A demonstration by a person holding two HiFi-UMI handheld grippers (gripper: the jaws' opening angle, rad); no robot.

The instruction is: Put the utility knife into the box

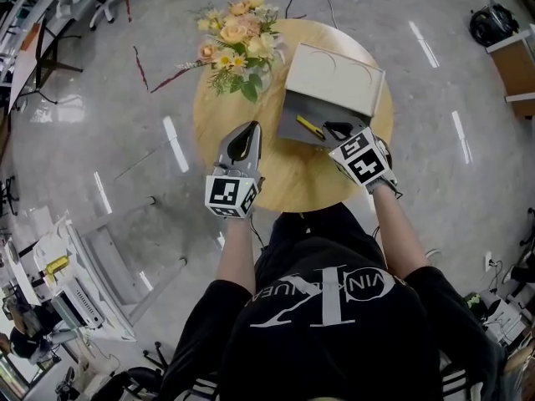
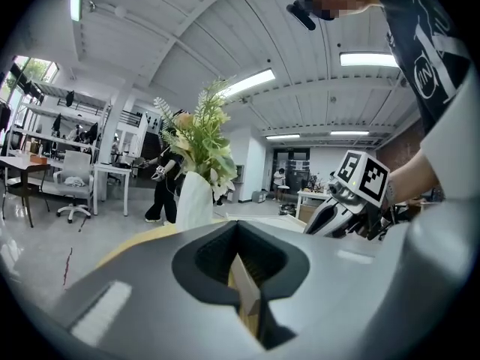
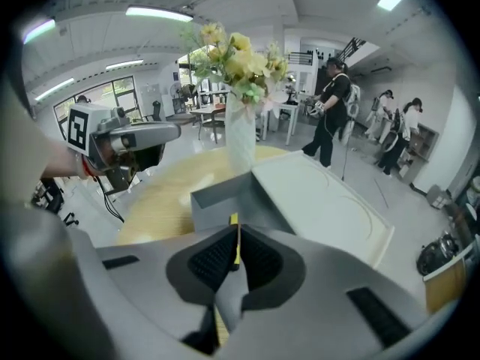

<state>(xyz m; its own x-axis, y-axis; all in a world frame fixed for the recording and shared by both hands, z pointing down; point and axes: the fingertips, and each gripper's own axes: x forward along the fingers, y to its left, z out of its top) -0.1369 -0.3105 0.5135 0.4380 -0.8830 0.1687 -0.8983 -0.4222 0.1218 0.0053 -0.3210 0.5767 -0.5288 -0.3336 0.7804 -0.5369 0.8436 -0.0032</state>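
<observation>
1. Utility knife (image 1: 310, 127): a slim, flat yellow bar. It sits pinched between the closed fingers of your right gripper (image 1: 337, 129), and its free end reaches out over the open tray of the box (image 1: 334, 80).
2. Its long axis runs straight ahead from those fingers toward the box's back wall. It looks as if a short lowering and a release would do.
3. The box is matte grey board with straight walls, and its lid is thrown back flat on the far side. It stands on the round, pale wood worktop (image 1: 292, 178), just beside the flowers (image 1: 238, 36).
4. Your left gripper (image 1: 251, 129) is to the left of the box, its fingers closed on nothing. The right one is much the nearer.
5. The smooth, thin handle may twist in so narrow a pinch.
</observation>
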